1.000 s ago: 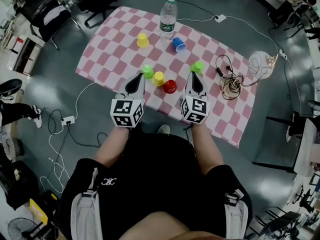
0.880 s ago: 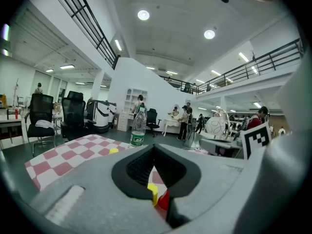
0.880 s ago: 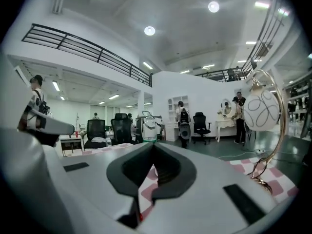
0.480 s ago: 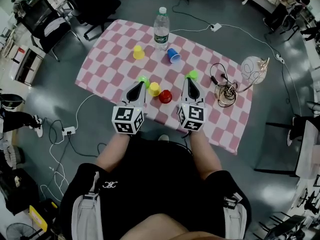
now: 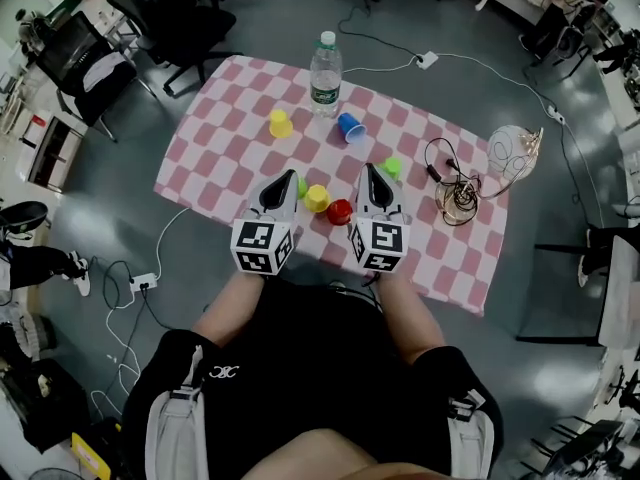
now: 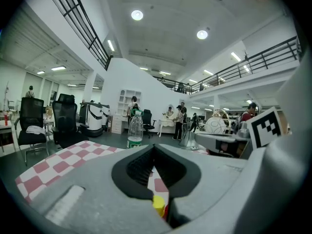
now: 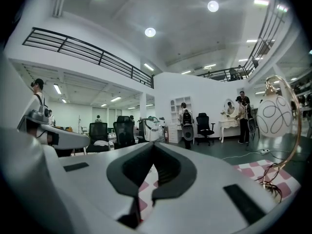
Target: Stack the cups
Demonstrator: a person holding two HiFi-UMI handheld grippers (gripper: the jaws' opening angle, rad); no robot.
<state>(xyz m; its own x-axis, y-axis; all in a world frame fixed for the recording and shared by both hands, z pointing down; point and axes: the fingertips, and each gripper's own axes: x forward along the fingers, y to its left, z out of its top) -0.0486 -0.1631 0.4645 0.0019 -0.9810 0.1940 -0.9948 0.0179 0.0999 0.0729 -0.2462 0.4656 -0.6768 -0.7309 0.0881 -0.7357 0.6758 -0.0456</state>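
Several small cups stand on the pink checkered table: a yellow cup at the back, a blue cup lying on its side, a green cup, a second yellow cup and a red cup. Another green cup is mostly hidden behind my left gripper. My right gripper hovers just left of the right green cup. Both grippers are shut and hold nothing. In the left gripper view a yellow cup shows through the gap below the tips. The right gripper view shows only tablecloth.
A water bottle stands at the table's back edge. A tangle of cables and a wire ornament lie on the right end. Office chairs stand beyond the far left corner. A person's legs are at the near edge.
Both grippers have drawn a little closer together over the middle cups. The left tip now covers most of the left green cup, and the right tip sits left of the right green cup.
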